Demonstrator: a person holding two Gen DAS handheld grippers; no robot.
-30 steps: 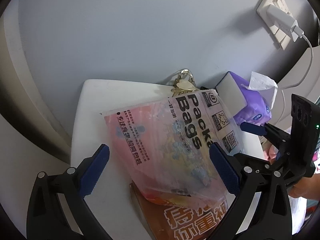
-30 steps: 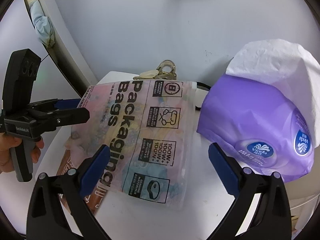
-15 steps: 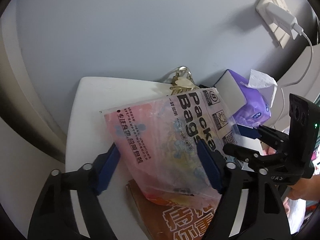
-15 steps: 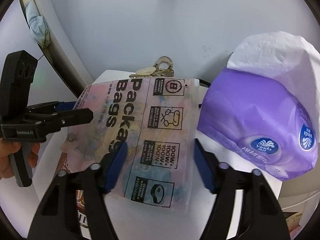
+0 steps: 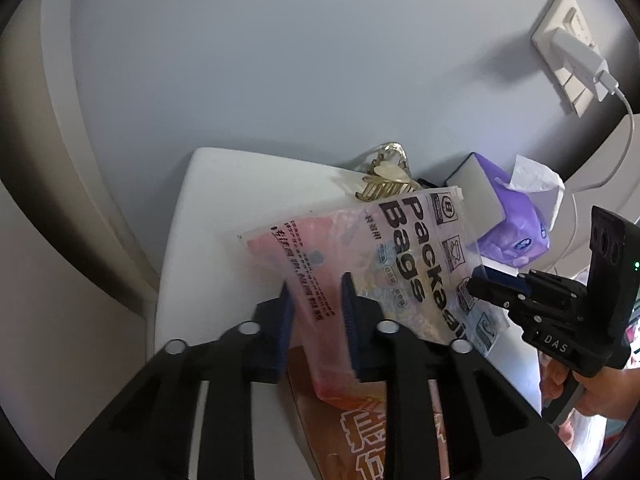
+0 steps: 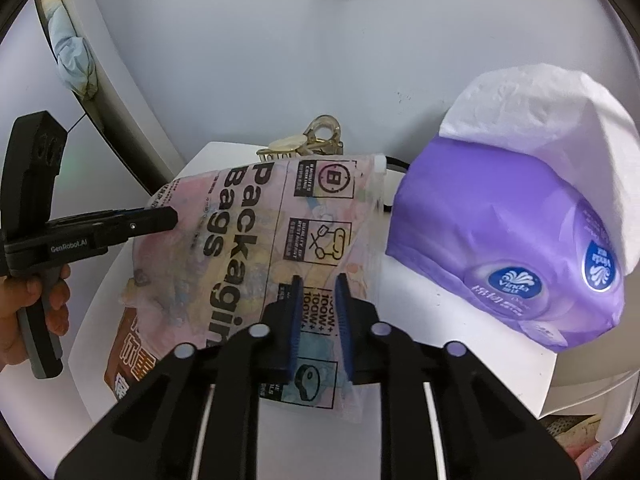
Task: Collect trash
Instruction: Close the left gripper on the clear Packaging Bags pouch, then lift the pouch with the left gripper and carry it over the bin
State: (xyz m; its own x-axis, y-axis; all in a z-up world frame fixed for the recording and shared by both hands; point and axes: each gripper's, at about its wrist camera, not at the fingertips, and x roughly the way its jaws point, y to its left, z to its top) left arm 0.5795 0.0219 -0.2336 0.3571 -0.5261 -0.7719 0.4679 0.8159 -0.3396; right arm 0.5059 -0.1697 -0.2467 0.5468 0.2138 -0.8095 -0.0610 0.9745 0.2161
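Note:
A clear plastic bag (image 5: 400,272) printed "Packaging Bags", with pink and pale wrappers inside, lies on a small white table (image 5: 212,220). My left gripper (image 5: 317,320) is closing on the bag's near left edge, and the film is pinched between its blue pads. My right gripper (image 6: 319,312) is closing on the bag's (image 6: 248,240) near right edge, the film bunched between its pads. Seen from the side, the left gripper (image 6: 172,218) and the right gripper (image 5: 476,286) each have their tips together on the bag.
An orange-brown packet (image 5: 360,432) lies under the bag. A purple tissue pack (image 6: 500,240) with white tissue sticking out sits at the right. A gold hair claw (image 6: 308,144) lies by the wall. A charger is plugged into the wall socket (image 5: 576,60). A hand (image 6: 24,300) holds each grip.
Both grippers went from wide open to nearly closed on the bag's edges. The bag has bunched and lifted slightly between them. Neither hand has shifted much.

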